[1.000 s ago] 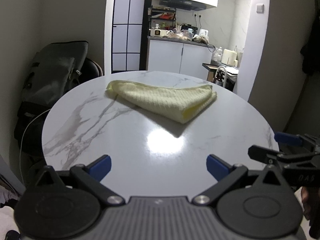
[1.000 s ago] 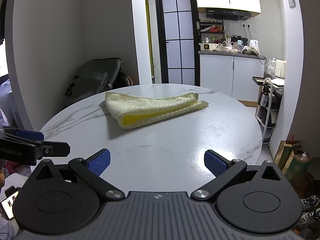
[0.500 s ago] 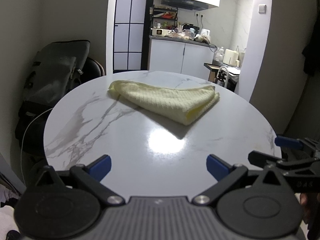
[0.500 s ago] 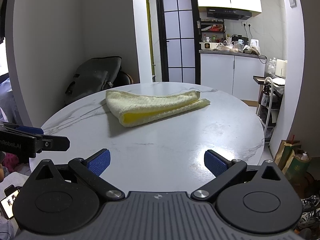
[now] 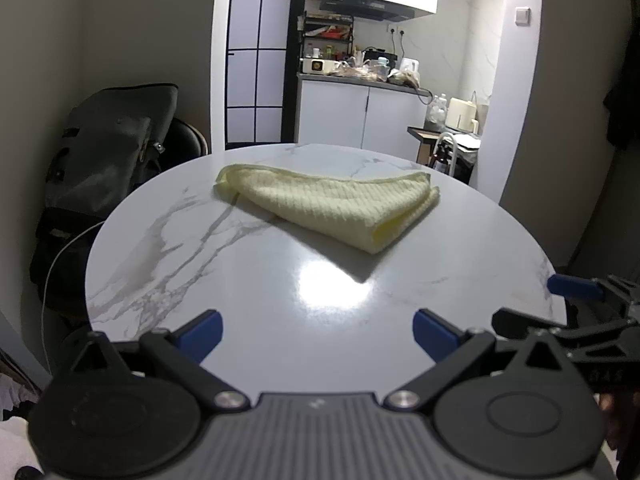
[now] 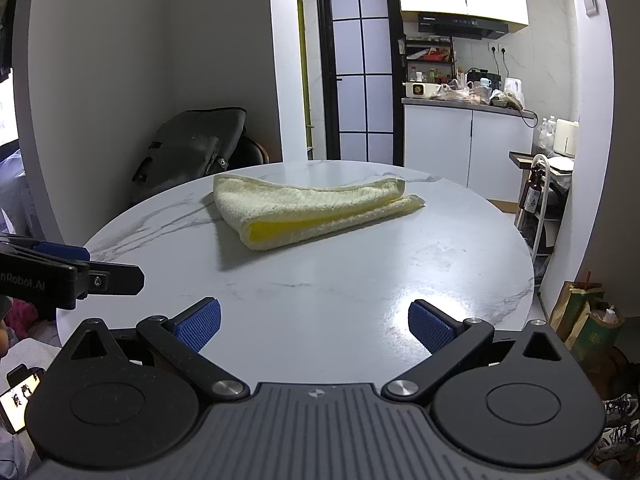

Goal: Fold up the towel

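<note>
A pale yellow towel (image 5: 332, 204) lies folded on the far half of a round white marble table (image 5: 224, 288); it also shows in the right wrist view (image 6: 308, 212), its open fold facing me. My left gripper (image 5: 318, 334) is open and empty, held back over the near table edge, well short of the towel. My right gripper (image 6: 314, 326) is open and empty, also near the table's front edge. Each gripper shows at the side of the other's view: the right one (image 5: 576, 300), the left one (image 6: 80, 268).
A dark bag on a chair (image 5: 108, 152) stands behind the table on the left. A kitchen counter with white cabinets (image 5: 360, 116) is beyond. A small trolley (image 6: 540, 200) and paper bags (image 6: 580, 312) stand to the right of the table.
Both grippers have drawn back slightly from the table and stay open. The towel has not moved.
</note>
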